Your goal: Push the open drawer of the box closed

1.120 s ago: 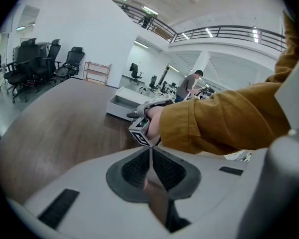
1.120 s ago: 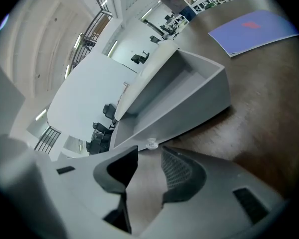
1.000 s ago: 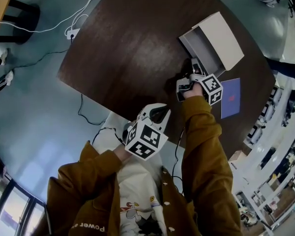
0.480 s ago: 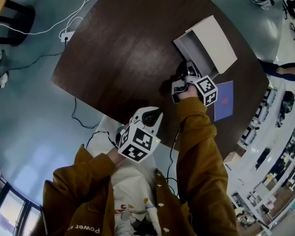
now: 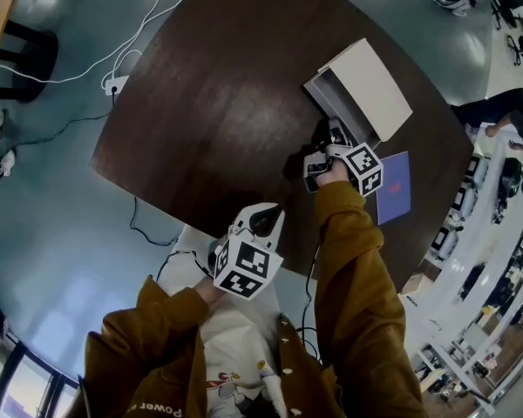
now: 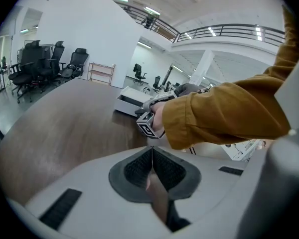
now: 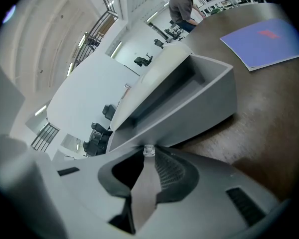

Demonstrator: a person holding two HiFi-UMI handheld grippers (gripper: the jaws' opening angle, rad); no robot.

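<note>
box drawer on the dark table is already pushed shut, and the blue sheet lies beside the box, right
Not right: the drawer is open, pulled out of the box, as the head view shows. The rest holds: the blue sheet lies beside the box on the dark table.

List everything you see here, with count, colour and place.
table: one, dark brown, centre
box: one, white, on the table's far right
drawer: one, grey, pulled out of the box
knob: one, pale, on the drawer front
folder: one, blue, on the table beside the box
white cable: one, floor left of table
black cable: one, floor by table's near edge
office chairs: several, black, beyond the table
sleeves: two, brown, person's arms
left gripper: one, white, shut and empty, near the chest
right gripper: one, white, jaws just closed on the knob
</note>
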